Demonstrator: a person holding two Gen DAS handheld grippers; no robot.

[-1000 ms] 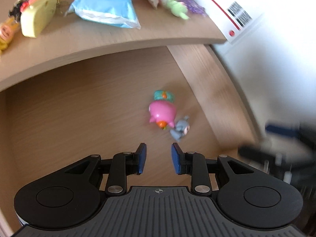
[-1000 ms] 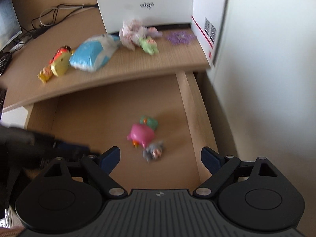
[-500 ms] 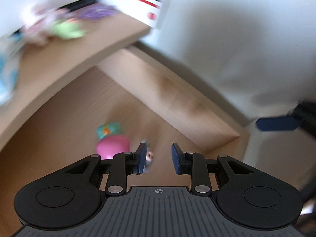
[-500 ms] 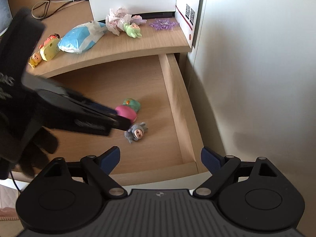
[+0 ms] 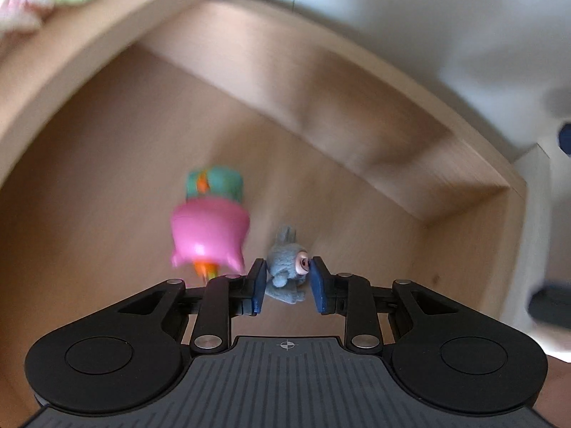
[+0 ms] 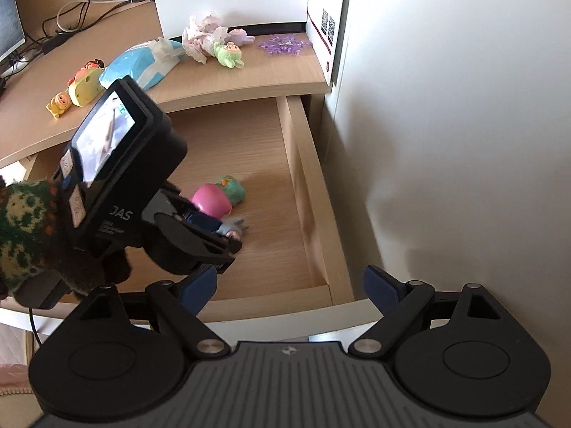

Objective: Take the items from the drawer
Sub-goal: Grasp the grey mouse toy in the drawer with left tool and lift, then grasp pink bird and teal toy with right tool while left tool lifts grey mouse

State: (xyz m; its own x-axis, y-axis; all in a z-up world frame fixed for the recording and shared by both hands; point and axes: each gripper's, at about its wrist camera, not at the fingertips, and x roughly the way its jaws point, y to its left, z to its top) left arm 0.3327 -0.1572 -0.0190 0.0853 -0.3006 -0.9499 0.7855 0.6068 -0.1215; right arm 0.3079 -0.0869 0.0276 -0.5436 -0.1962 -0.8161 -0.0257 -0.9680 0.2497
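Several toys out on the desktop [image 6: 271,71]; left gripper [image 5: 287,280] narrowed around grey plush [image 5: 287,267] in drawer [image 6: 303,185], not yet clamped; pink toy [image 5: 208,230] beside it remaining; right gripper [image 6: 291,287] wide, empty.

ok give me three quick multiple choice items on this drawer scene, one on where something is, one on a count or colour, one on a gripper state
1. Where is the grey plush toy?
A. on the desk top
B. between the left gripper's fingers in the drawer
C. in the right gripper

2. How many toys lie in the drawer?
A. one
B. three
C. six

3. How does the right gripper stand?
A. open, holding nothing
B. shut on the pink toy
C. shut on a cable

Answers:
1 B, the left wrist view shows the toy between the blue pads.
2 B, the grey plush, pink toy and teal toy.
3 A, its fingers are spread wide over the drawer's front edge.
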